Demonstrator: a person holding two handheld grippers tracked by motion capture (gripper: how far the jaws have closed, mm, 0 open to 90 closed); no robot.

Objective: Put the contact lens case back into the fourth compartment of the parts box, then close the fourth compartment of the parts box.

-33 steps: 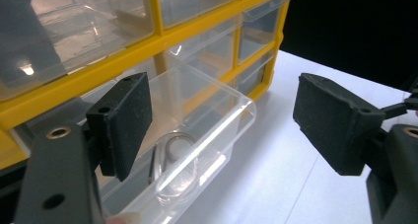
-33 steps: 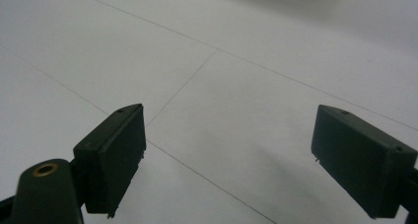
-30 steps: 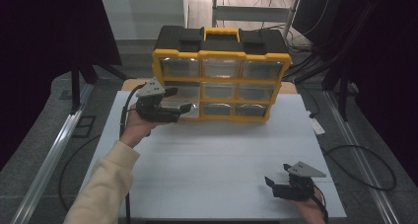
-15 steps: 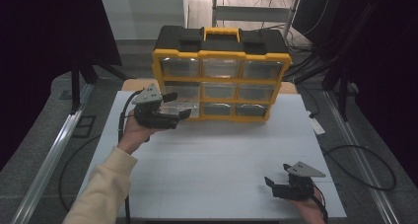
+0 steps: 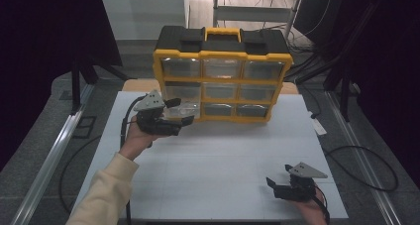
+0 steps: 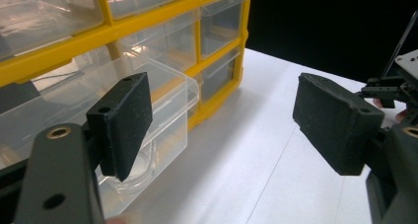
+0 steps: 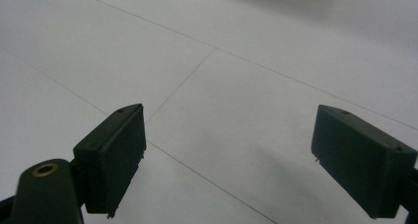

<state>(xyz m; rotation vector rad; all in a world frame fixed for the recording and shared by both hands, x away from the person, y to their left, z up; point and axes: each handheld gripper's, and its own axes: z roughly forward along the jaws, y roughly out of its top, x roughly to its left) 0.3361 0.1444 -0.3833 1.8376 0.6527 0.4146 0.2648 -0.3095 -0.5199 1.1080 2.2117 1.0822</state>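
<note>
The left tool [image 5: 179,112] is hovering wide open at the clear drawer [image 5: 182,111], which is sticking out of the yellow organizer [image 5: 223,79] at the desk's [image 5: 213,160] far edge, gripping nothing. The right tool [image 5: 277,183] is resting open and empty near the front right corner.

Both grippers are chunky matte black things. The left gripper [image 5: 174,112] carries a grey three-cornered plate on top and a black cable trailing off behind it, and the right gripper [image 5: 275,184] has the same plate. Up close the jaws end in blocky black pads with small screw holes, plus a brass-looking ring near each base. The left arm wears a cream long sleeve [image 5: 106,190], probably a sweatshirt.
</note>
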